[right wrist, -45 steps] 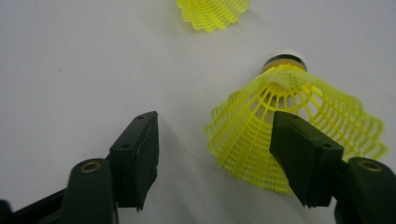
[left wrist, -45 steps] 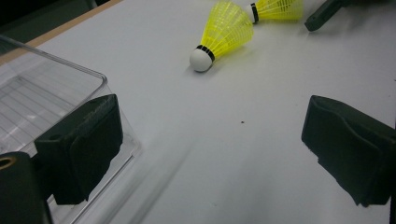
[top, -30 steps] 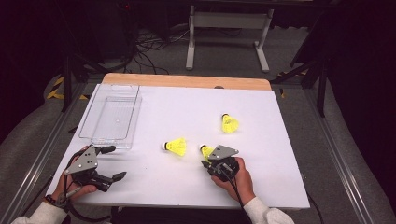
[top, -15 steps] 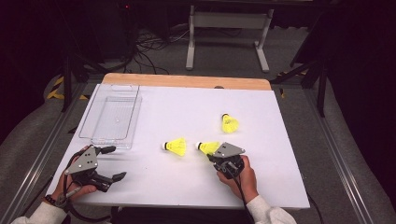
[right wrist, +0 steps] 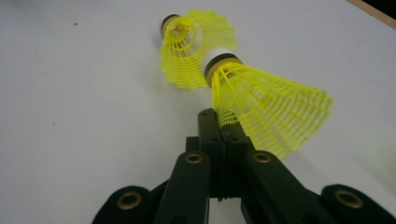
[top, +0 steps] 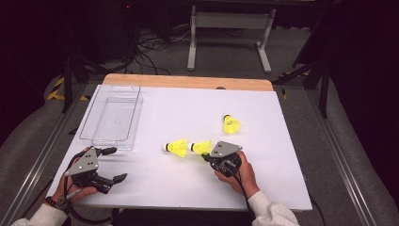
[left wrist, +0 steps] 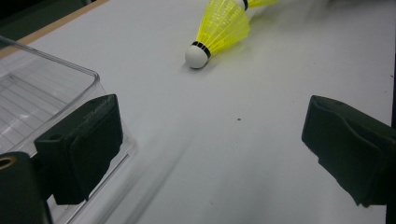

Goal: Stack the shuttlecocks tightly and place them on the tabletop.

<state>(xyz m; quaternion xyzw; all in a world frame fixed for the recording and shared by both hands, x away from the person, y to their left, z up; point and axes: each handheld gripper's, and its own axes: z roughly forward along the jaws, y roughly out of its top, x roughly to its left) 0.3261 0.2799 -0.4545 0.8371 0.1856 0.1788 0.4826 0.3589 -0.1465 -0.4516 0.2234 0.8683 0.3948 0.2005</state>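
Three yellow shuttlecocks are on the white table [top: 155,113]. My right gripper [top: 206,155] [right wrist: 219,122] is shut on the skirt rim of one shuttlecock [top: 201,147] [right wrist: 268,112]. The white cork of the held one points into the open skirt of the middle shuttlecock [top: 178,148] [right wrist: 191,46] [left wrist: 219,28], which lies on its side. A third shuttlecock [top: 231,125] lies farther back to the right. My left gripper [top: 115,165] [left wrist: 215,140] is open near the front left edge, with nothing between its jaws.
A clear plastic tray [top: 113,117] [left wrist: 32,98] sits at the left of the table, its near corner just beside my left gripper. A wooden strip [top: 188,81] runs along the far edge. Black stands and cables lie on the floor beyond.
My right gripper has carried its shuttlecock a little left and away from me, bringing it close to the middle shuttlecock. My left gripper has stayed put.
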